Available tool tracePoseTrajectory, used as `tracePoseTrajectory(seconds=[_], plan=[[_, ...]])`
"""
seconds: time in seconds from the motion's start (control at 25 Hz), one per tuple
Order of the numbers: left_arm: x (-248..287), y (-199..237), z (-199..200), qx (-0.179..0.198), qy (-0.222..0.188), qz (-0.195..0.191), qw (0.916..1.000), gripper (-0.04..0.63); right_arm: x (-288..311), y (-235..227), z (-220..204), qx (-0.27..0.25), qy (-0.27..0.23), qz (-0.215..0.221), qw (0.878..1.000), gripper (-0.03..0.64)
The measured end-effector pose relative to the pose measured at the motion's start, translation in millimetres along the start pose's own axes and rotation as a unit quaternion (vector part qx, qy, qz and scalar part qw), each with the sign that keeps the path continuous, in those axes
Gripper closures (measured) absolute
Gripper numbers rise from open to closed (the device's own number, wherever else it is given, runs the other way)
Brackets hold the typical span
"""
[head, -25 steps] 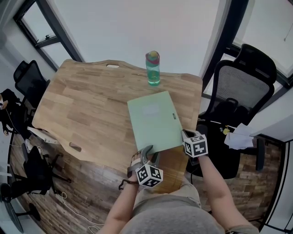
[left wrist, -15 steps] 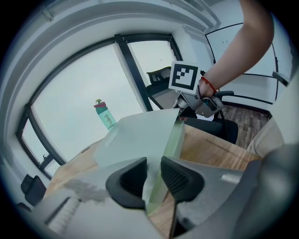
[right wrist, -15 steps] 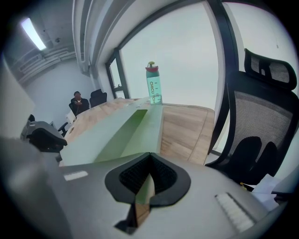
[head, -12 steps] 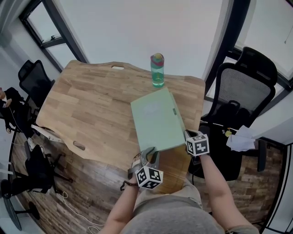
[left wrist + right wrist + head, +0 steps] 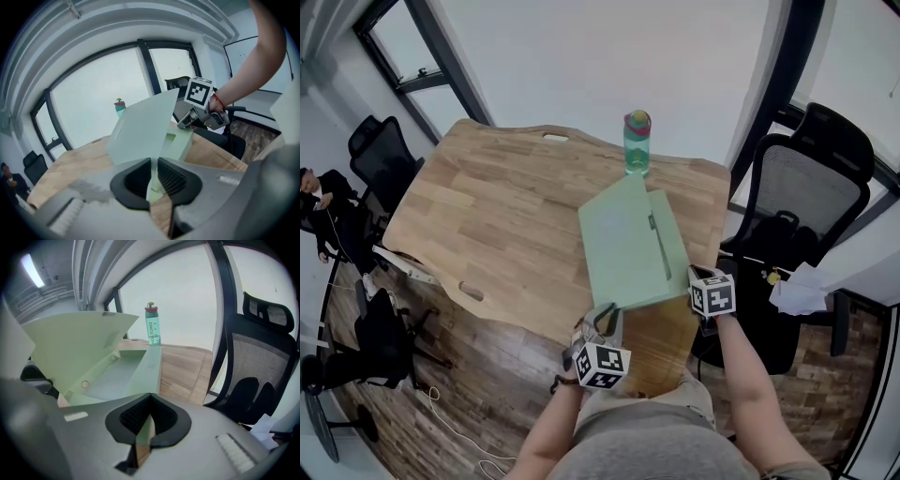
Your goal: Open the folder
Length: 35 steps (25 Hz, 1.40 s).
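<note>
head view: pale green flat folder [image 5: 628, 248] sits mid-frame on the wooden surface [image 5: 487, 225], cover tilted up. left gripper [image 5: 606, 317] is at its near edge, right gripper [image 5: 692, 276] at its lower right corner.
left gripper view: jaws closing on the thin cover edge, cover between them.
right gripper view: jaws clamped on the base corner.
step looks like lifting the cover; next, probably swing it fully over with the base pinned.

Only the bottle [image 5: 152, 331] bears print, running vertically, too small to read.
</note>
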<state>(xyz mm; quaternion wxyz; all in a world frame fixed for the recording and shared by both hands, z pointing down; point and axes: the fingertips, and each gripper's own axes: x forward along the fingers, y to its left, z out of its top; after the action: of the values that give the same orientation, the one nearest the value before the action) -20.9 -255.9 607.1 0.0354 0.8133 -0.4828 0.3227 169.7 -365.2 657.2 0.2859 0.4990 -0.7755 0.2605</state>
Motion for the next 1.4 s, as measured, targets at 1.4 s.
tracePoseTrajectory(seconds=[1.4], plan=[[-40.9, 85.9, -116.4, -0.305, 0.059, 0.108, 0.9445, 0.554, -3.6, 2.1, -0.5, -0.003, -0.009, -0.017, 1.000, 0.614]])
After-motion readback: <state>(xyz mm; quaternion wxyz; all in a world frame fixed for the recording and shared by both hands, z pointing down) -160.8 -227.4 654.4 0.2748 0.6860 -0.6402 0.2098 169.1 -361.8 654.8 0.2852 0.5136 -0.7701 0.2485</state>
